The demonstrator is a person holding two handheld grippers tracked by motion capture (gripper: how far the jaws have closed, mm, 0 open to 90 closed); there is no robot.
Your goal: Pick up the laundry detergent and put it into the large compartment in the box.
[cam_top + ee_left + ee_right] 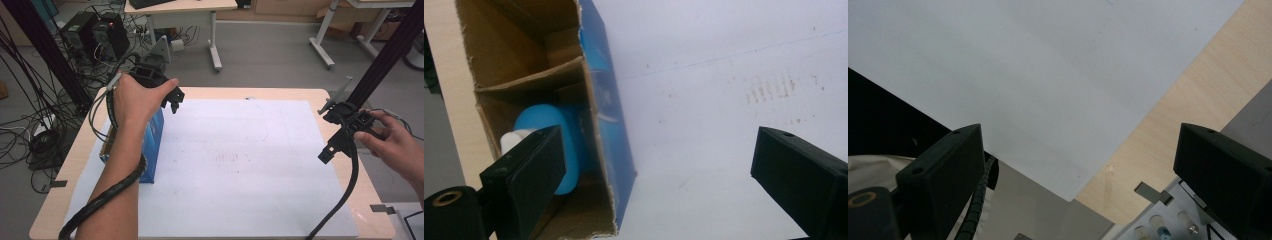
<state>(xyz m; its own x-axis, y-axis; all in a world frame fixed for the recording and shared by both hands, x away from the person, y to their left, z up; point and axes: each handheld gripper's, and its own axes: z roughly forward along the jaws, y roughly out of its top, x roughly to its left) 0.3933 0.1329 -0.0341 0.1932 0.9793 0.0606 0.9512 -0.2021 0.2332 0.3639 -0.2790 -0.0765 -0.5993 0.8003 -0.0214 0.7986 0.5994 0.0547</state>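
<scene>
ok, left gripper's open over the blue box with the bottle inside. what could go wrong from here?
1. The left gripper hangs open beside the blue box's rim; moving sideways, a jaw could snag the torn cardboard wall and tip or drag the box.
2. The blue bottle lies low in its compartment, partly hidden by a jaw; whether it is seated can't be told, so it might shift.
3. The box sits near the table's left edge; a nudge could push it off.
</scene>
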